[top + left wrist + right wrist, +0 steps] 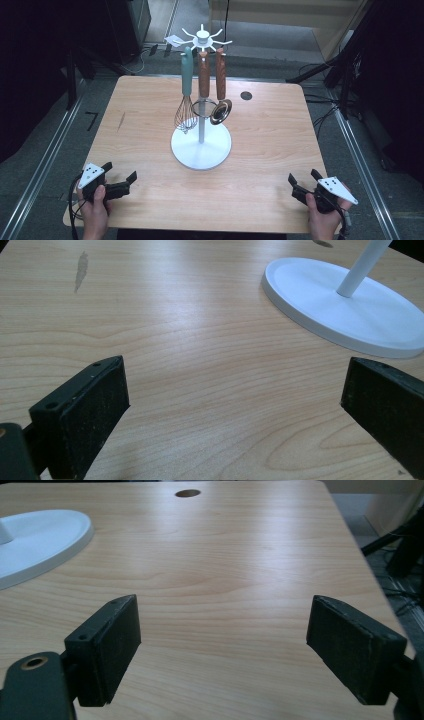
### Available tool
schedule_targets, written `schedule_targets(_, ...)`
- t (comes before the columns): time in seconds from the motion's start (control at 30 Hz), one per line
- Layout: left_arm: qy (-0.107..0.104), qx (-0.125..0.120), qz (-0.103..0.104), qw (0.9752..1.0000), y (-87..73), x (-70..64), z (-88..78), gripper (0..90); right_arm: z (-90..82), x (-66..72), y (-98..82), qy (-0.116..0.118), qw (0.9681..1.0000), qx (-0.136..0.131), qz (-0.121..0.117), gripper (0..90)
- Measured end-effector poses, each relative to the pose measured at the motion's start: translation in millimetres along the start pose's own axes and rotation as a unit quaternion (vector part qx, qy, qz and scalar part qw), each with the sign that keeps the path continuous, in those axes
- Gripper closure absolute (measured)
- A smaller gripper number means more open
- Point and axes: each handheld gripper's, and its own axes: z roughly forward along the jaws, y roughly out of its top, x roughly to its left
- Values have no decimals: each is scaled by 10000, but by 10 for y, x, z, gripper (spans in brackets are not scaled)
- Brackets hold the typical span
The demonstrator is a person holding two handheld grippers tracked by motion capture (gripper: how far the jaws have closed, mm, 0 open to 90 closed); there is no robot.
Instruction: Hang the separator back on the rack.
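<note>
Left gripper [120, 175] rested at desk's [270, 150] near-left corner, jaws spread, empty, right gripper [304, 179] at near-right corner, jaws likewise spread, white utensil stand [201, 145] at desk centre, well apart from both

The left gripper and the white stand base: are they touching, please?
Apart. In the left gripper view, the open left gripper has bare table between its jaws and the white stand base; the high view also shows that gap.
</note>
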Motion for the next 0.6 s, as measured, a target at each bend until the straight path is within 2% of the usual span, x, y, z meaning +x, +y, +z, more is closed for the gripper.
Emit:
schedule_targets(0.13, -3, -59, -62, 10000, -4, 7, -5, 0, -88, -133, -25, -165, 9999, -21, 22, 148)
schedule_targets(0.3, -16, -62, -61, 10000, -4, 13, -10, 0, -181, -231, -55, -240, 9997, -11, 29, 148)
schedule_targets(0.53, -14, -99, -81, 9999, -6, 17, -15, 0, -237, -351, -70, -418, 9984, -100, 369, 148)
schedule_targets(0.6, -24, -191, -38, 9998, -15, 8, -31, 0, -246, -355, -73, -540, 9981, -61, 277, 150)
